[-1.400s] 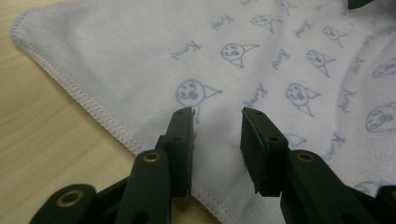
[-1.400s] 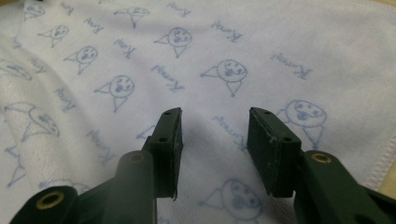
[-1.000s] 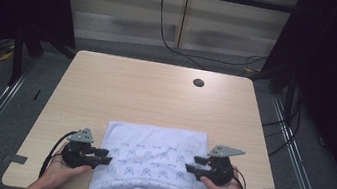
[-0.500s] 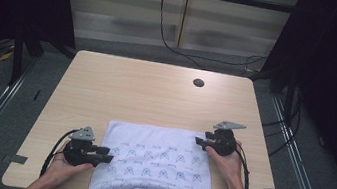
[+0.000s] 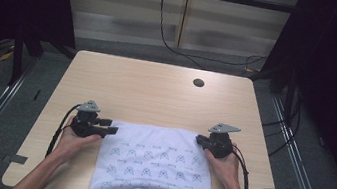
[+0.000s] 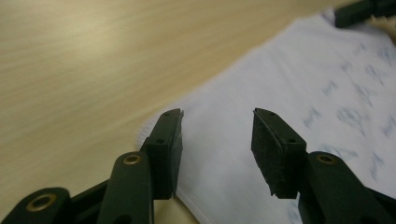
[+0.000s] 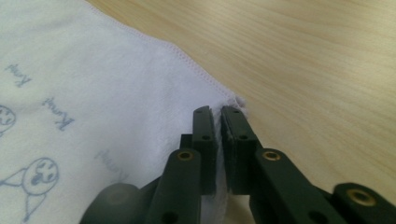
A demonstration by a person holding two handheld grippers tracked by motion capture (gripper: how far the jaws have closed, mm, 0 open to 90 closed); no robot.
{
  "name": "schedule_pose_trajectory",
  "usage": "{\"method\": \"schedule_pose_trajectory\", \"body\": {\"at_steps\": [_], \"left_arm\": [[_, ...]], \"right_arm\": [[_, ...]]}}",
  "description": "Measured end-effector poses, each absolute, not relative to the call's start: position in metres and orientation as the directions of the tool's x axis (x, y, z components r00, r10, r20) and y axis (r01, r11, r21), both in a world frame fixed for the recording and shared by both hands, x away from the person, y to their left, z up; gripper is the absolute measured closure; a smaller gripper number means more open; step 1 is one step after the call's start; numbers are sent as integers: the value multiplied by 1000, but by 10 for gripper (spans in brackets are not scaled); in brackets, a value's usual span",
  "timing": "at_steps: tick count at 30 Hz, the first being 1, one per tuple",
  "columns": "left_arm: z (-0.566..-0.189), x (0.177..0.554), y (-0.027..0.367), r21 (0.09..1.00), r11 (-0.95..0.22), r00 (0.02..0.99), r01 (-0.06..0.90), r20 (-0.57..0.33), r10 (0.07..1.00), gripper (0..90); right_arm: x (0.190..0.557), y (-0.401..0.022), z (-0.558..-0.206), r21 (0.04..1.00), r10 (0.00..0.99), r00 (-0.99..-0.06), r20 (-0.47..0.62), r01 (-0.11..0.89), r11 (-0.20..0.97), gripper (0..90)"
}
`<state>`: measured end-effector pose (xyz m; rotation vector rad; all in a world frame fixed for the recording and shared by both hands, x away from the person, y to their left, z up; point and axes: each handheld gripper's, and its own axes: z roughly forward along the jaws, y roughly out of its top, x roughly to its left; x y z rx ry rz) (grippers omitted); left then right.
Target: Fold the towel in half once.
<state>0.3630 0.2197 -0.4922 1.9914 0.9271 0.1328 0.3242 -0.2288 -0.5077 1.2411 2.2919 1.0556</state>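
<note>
Soft, limp white printed towel (image 5: pixel 155 168) lies at the worktop's (image 5: pixel 156 93) near edge, right tool (image 5: pixel 198 139) clenched on its far corner, left tool (image 5: pixel 112 126) gaping over the opposite corner.

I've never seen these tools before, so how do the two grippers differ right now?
The left gripper has its fingers spread open over the towel's corner, gripping nothing; the right gripper has its fingers pinched shut on the towel's other far corner. Both are black, hand-held, and rest low at the towel's far edge.
</note>
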Motion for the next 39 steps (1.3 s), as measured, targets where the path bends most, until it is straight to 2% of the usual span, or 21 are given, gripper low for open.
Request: {"method": "schedule_pose_trajectory", "body": {"at_steps": [3,14,17,19,22,23,29,39], "left_arm": [[-503,370,224,743,-300,674,598,-264,690,493],[-508,367,209,750,-397,729,528,-161,665,485],[-508,364,205,753,-424,752,504,-140,644,573],[-507,363,203,749,-463,771,473,-98,629,689],[-508,362,203,747,-447,778,493,-147,611,847],[-508,363,204,746,-441,778,499,-161,607,857],[-491,363,219,803,-314,767,507,-255,589,867],[-452,371,227,855,-212,768,474,-282,575,867]], "right_arm": [[321,-227,-508,737,808,-583,84,582,344,872],[313,-227,-509,744,795,-594,127,587,320,866],[314,-228,-510,745,797,-588,142,593,305,866],[314,-228,-509,746,801,-581,145,596,297,866],[314,-231,-507,758,807,-569,155,592,272,868],[313,-232,-505,762,808,-567,162,592,263,869],[309,-245,-486,816,807,-555,201,550,175,875],[316,-258,-439,887,798,-558,230,458,65,878]]}}
